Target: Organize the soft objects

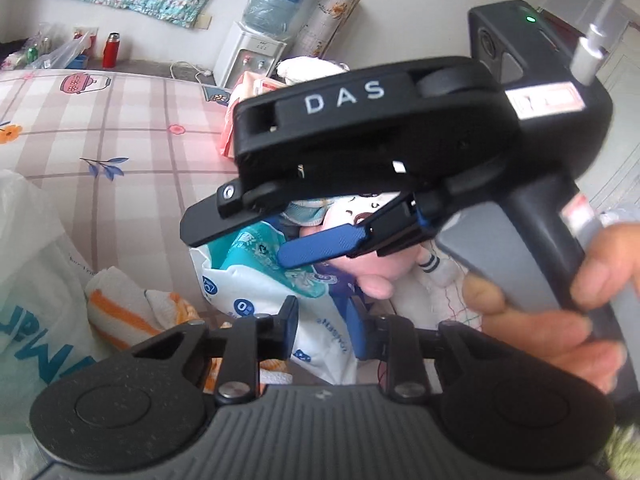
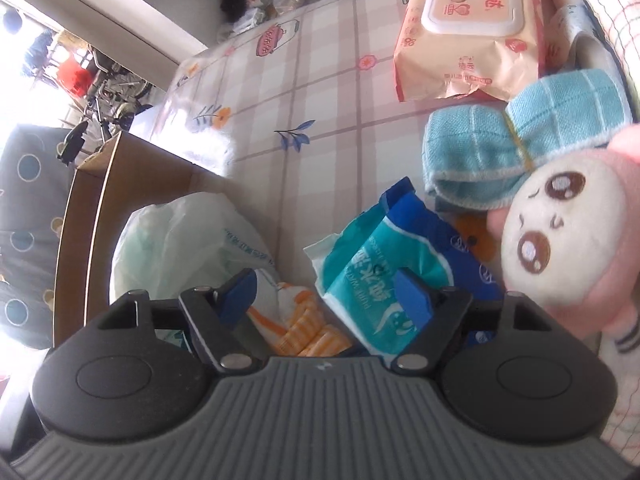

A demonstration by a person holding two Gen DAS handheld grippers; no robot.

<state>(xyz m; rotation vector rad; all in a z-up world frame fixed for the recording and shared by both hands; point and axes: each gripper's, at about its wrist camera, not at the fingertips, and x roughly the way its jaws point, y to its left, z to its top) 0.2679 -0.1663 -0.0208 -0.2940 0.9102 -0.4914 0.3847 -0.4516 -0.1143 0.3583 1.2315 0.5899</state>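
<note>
Two soft things lay side by side on the bed (image 1: 120,128): a teal and blue tissue pack (image 2: 372,268) and a pink plush doll (image 2: 560,232). In the right wrist view the doll was at three o'clock of the pack, its white face turned toward the camera. The right gripper (image 2: 326,296) hung over the pack with its fingers wide. The pack's lower end sat between them, close against the finger at three o'clock. The other finger stood clear of it, over an orange-striped towel (image 2: 304,328).

In the left wrist view the same right gripper (image 1: 236,246) showed at twelve o'clock, fingers apart above the pack (image 1: 240,296) and the doll (image 1: 360,276). A hand (image 1: 580,304) gripped its handle at three o'clock. The left gripper (image 1: 322,318) had its fingers narrow, with the pack's white wrapper showing in the gap. Whether they pinched that wrapper I could not tell.

The towel (image 1: 120,308) lay at nine o'clock of the pack, touching a white plastic bag (image 1: 36,280) further out. In the right wrist view, folded blue washcloths (image 2: 500,148) sat at one o'clock of the pack, just beside the doll's head. A peach wet-wipes pack (image 2: 468,28) lay beyond them at twelve o'clock. A cardboard box (image 2: 132,184) stood at ten o'clock, off the bed's edge.
</note>
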